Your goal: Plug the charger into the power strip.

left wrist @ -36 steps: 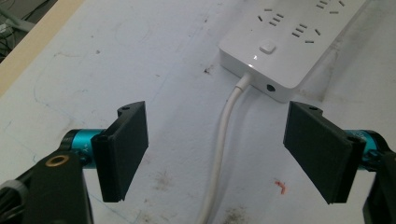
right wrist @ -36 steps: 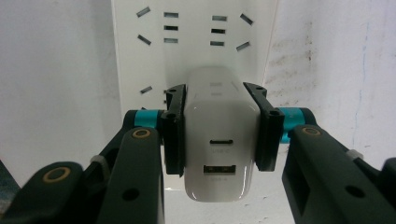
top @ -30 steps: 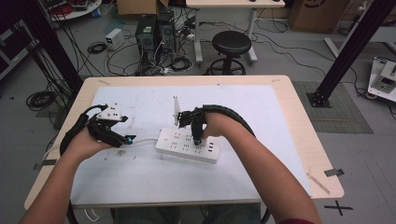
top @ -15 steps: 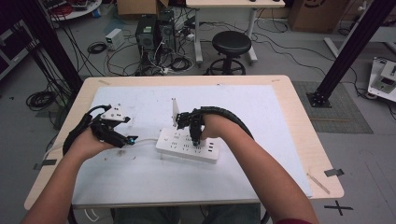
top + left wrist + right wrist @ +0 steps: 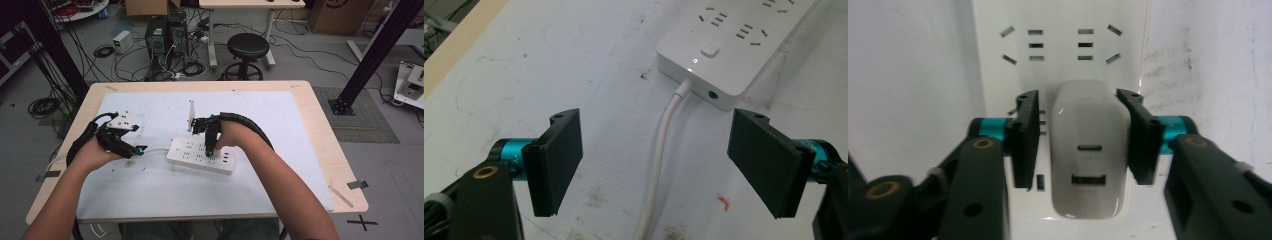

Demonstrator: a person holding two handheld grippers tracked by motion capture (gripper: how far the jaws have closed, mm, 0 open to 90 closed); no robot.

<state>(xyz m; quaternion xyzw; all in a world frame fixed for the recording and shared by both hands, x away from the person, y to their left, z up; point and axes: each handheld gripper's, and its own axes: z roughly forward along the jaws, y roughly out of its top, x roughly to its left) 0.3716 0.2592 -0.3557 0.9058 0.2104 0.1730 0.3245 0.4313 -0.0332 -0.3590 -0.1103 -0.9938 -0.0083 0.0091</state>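
Right gripper (image 5: 1079, 135): above the power strip (image 5: 200, 155); jaws have just been opening, a slim gap each side of the white charger (image 5: 1090, 150) between them.
Charger: plugged into the strip, at table centre.
Left gripper (image 5: 655, 165): at 9 o'clock of the strip, jaws wide, astride the strip's white cable (image 5: 659, 150).

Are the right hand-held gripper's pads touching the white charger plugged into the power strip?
Apart. In the right gripper view the right hand-held gripper straddles the white charger on the power strip; its jaws have just been opening, with a slim gap visible on each side.
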